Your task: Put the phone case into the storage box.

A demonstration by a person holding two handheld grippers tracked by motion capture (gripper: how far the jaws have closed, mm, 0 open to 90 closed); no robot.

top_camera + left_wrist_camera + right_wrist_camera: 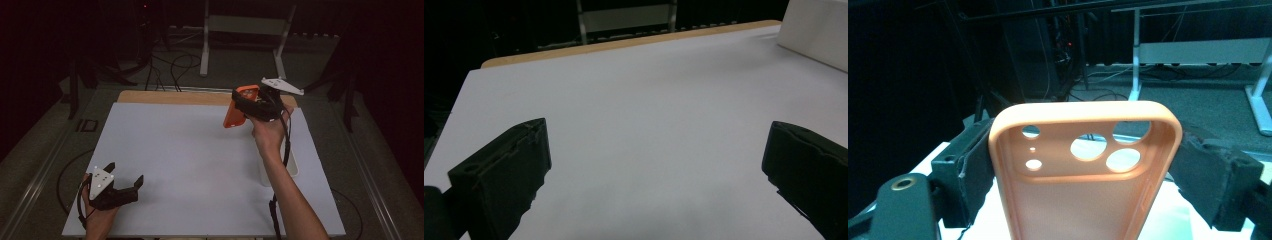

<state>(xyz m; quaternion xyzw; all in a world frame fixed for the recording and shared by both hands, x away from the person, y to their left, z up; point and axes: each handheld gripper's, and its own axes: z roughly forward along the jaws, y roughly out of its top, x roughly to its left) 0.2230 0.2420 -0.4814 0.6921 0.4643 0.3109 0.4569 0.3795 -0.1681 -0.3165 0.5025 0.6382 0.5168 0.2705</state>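
Orange soft-plastic phone case [1083, 175] is held aloft over the table's far right, clamped across its side edges by right gripper [1083, 165]. Judged light, flexible, prob. deformable; edge grip suits. Left gripper [656, 175] is held wide, empty, near white table [649, 100].

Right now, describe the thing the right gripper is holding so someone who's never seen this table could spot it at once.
Start at the white table and go to its far right corner, where the right gripper is raised above the surface. Clamped between its black fingers is a phone case. It is the one orange thing here, with round camera holes at one end.
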